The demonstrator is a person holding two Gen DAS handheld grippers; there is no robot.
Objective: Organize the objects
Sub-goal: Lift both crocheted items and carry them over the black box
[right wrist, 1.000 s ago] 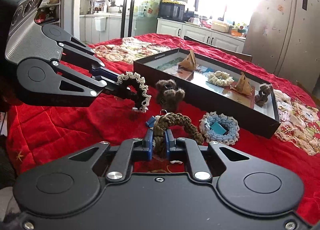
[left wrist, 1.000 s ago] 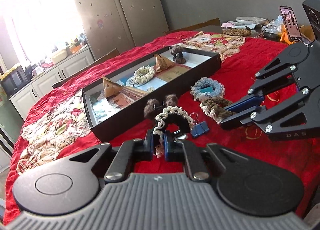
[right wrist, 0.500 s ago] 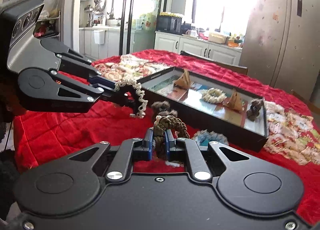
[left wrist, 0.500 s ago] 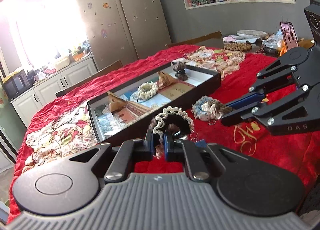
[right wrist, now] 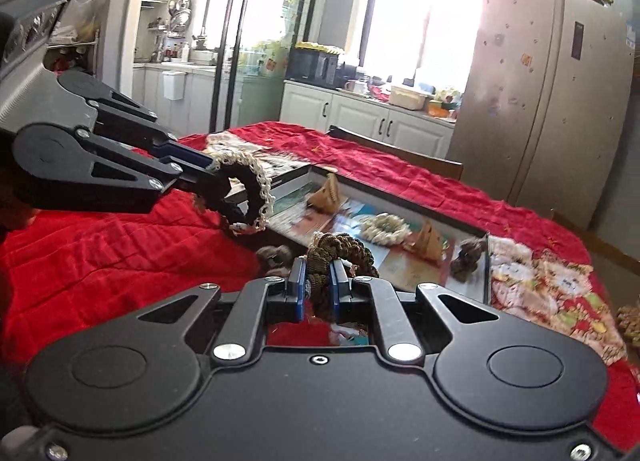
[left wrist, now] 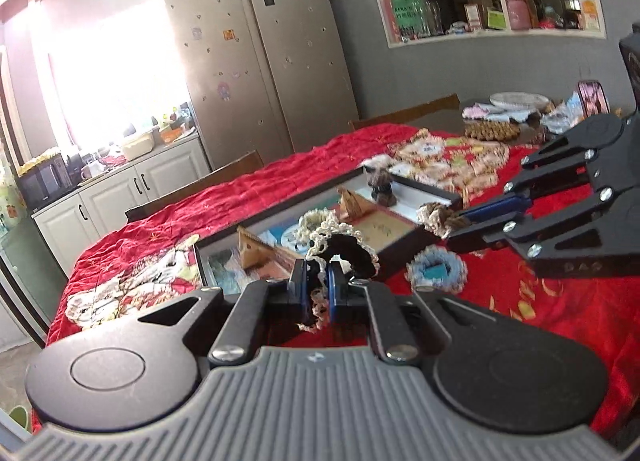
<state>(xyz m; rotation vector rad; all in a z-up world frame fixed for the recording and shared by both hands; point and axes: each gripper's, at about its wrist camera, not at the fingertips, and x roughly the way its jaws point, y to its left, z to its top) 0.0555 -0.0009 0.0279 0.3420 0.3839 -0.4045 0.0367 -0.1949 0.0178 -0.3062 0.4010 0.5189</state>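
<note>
Red quilted cloth (left wrist: 560, 301) covers the desk, and from your left wrist view it now lies further below than a second ago: you have lifted both hands. Your left tool (left wrist: 318, 281) is closed on a black hair scrunchie with cream lace edge (left wrist: 348, 251), soft and ring-shaped, which hangs in the air in front of the black shallow tray (left wrist: 436, 235). At the right side your right tool (left wrist: 454, 223) holds its own piece up near the tray's corner. A light blue crocheted scrunchie (left wrist: 436, 271) remains on the cloth, just beside the tray. Inside the tray you can see a cream lace ring (left wrist: 316, 219) and a brown folded pyramid shape (left wrist: 254, 251).

From your right wrist view, your right tool (right wrist: 318, 285) is closed on an olive-brown braided cord bracelet (right wrist: 340, 251), thick and rope-like. It is off the cloth now, with the tray (right wrist: 486, 265) directly behind it. At the left, the left tool (right wrist: 212, 181) carries the lace scrunchie (right wrist: 250, 197) above the tray's near corner. A brown fuzzy piece (right wrist: 274, 257) is on the cloth under the tools.

I judge that both pick-ups are finished and the carrying to the tray comes next.
</note>
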